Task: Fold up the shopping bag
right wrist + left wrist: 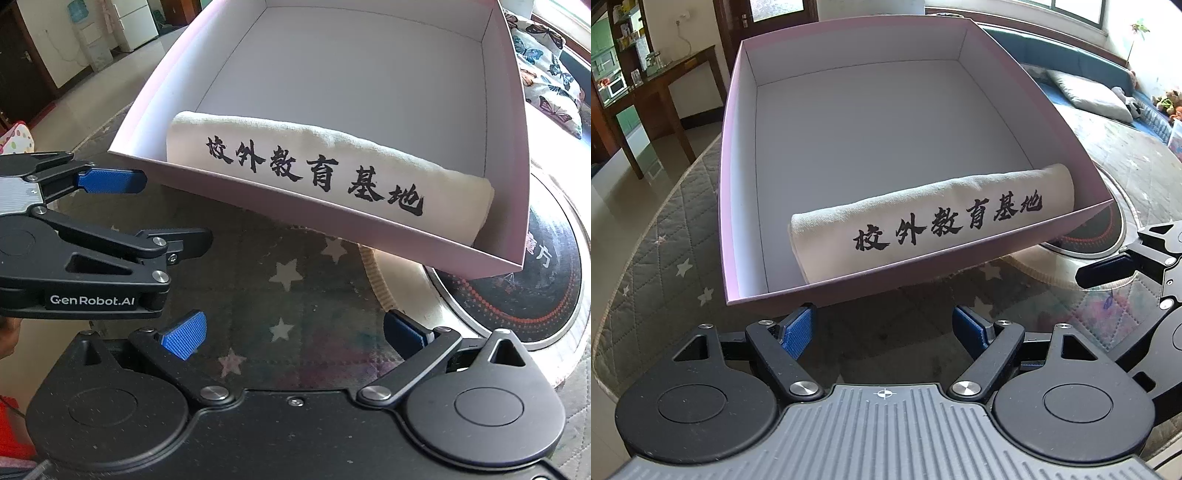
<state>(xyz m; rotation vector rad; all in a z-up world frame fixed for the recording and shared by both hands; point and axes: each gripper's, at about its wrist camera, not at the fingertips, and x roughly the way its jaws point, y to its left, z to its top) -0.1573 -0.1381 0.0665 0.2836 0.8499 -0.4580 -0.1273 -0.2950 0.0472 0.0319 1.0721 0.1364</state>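
Note:
The shopping bag is cream canvas with black Chinese characters. It lies folded into a long roll inside a shallow pink box, against the box's near wall. It also shows in the right wrist view, inside the same box. My left gripper is open and empty, just short of the box's near wall. My right gripper is open and empty, a little back from the box. The left gripper also shows at the left of the right wrist view, its jaws apart.
The box rests on a quilted grey cover with white stars over a round table. A round black hob plate lies under the box's right corner. A wooden side table stands far left; a cushioned bench far right.

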